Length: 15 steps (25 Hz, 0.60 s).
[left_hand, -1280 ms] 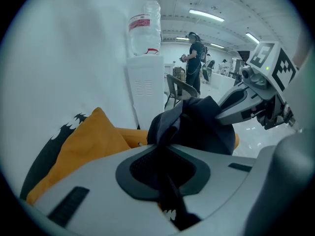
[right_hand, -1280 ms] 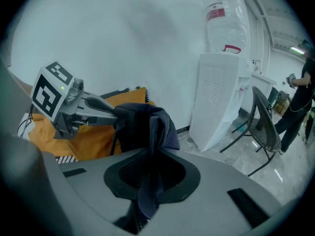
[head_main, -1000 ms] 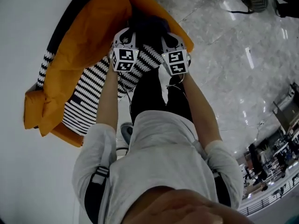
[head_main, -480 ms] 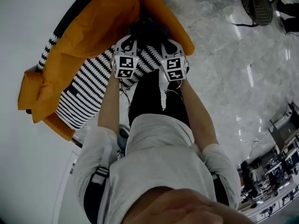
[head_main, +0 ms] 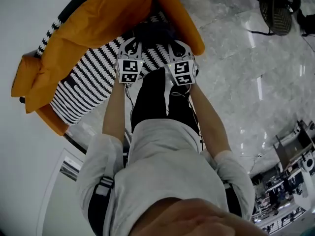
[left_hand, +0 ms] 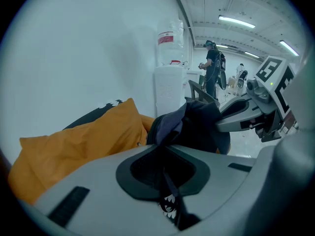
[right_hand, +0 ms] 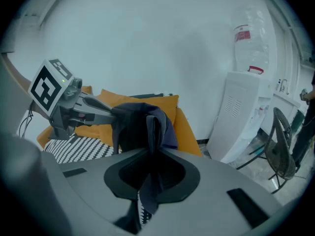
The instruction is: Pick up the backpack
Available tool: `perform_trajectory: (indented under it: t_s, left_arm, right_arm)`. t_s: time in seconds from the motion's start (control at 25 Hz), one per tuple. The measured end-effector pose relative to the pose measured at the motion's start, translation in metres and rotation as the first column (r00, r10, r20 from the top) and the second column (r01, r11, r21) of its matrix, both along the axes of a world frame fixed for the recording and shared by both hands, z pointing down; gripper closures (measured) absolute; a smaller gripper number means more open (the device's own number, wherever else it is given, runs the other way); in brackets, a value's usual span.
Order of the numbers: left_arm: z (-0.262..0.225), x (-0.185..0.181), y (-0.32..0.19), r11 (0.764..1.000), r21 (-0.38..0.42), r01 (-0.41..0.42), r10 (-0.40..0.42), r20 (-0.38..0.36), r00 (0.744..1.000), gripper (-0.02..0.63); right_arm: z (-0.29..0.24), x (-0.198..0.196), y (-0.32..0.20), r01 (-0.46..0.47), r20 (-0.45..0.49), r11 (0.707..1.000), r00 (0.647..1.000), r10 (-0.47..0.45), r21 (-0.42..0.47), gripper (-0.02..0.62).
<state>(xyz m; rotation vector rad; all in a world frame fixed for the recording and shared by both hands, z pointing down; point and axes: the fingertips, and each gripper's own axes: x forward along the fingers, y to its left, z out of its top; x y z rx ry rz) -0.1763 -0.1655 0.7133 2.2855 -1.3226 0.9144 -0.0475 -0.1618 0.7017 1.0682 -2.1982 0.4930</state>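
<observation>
The grasp is made: the left gripper and the right gripper stand side by side in front of the person. Each has its jaws pressed together on a fold of the dark navy fabric backpack. Each gripper's own view shows the cloth pinched in the throat of the jaws, with a tail of it trailing out beneath. The backpack's bunched top hangs between the two grippers, above the black-and-white striped seat cover of the orange padded sofa, near the sofa's front edge by the pale marble floor. How much of the bag is off the seat cannot be told. From the head view the grippers and the person's forearms cover what lies below the gathered top, and the dark shapes nearer the body may be the bag's lower part or the person's legs. By my reading the pick-up is well along — hold secured on both sides, top raised — and what is left is to bring the whole bag clear of the sofa and hold it steady in the air.
</observation>
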Motion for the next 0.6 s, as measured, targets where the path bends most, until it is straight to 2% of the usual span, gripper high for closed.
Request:
perform_trajectory:
  t_s: [0.24, 0.6]
  left_arm:
    - [0.001, -0.006, 0.028, 0.998, 0.003, 0.067, -0.067, 0.001, 0.998, 0.569]
    - [-0.023, -0.018, 0.051, 0.985, 0.017, 0.172, -0.171, -0.064, 0.983, 0.571]
  right_arm:
    - [0.003, -0.008, 0.017, 0.055, 0.012, 0.998, 0.998, -0.055, -0.009, 0.531]
    - [-0.025, -0.022, 0.024, 0.120, 0.019, 0.992, 0.993, -0.121, 0.036, 0.532]
